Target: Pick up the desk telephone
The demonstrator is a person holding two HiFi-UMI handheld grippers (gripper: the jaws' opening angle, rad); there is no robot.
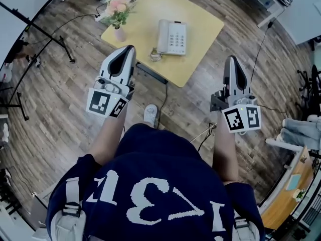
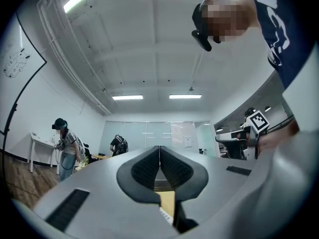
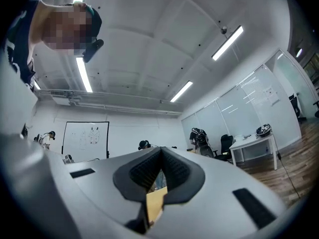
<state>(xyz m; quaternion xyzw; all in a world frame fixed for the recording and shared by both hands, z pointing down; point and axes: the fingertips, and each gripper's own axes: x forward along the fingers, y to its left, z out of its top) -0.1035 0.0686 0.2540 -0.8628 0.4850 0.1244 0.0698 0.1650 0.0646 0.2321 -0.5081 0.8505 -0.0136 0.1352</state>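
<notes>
A white desk telephone (image 1: 171, 37) with a grey keypad lies on a small yellow table (image 1: 200, 31), its coiled cord at its near left corner. My left gripper (image 1: 128, 50) hangs just short of the table's near left edge, jaws shut and empty. My right gripper (image 1: 232, 60) floats over the floor to the right of the table, also shut on nothing. In the left gripper view the left gripper (image 2: 159, 148) points slightly upward at the room, with a sliver of yellow table below. The right gripper (image 3: 160, 151) likewise looks across the room in its own view.
A small vase of pink flowers (image 1: 118, 10) stands on the table's left corner. A tripod (image 1: 35, 39) stands on the wood floor at left, cables (image 1: 261, 49) trail at right, and white desks (image 1: 296, 9) sit at the far right. Other people (image 2: 65, 146) stand in the room.
</notes>
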